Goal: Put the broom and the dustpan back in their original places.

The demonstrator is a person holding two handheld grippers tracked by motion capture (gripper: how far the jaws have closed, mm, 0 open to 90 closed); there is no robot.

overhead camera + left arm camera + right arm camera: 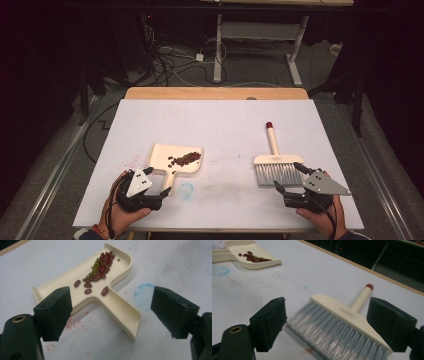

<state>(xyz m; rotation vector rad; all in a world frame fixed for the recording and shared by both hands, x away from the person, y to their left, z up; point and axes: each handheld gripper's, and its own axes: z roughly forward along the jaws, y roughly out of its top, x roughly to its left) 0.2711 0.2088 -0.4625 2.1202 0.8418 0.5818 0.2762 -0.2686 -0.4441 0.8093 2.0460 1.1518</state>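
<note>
Down at the lower left of the high view, the left claw (157, 181) sits on the white surface (220, 120) with its jaws spread wide and nothing between them, a person's hand (120, 212) wrapped around its body. Just above it in that frame lies the cream dustpan (162, 156), its handle pointing toward the bottom edge and reaching the space between the jaws. In the left gripper view the handle (122, 312) runs down through the middle of the frame into the gap between the two black jaws, apart from both of them. A heap of beans (100, 267) (dark red ones mixed with small green ones) rests in the upper part of the pan, with a few red strays lower toward the handle. A faint blue ring (144, 296) marks the surface right of the handle, and pinkish specks dot it at lower left. At the lower right of the high view, the right claw (289, 177) is likewise wide and holds nothing; its jaws flank the grey bristles (277, 175) of the brush (274, 159), whose cream handle ends in a red tip (269, 125) pointing to the top of the frame. In the right gripper view the bristles lie between the jaws, not pinched by either.
</note>
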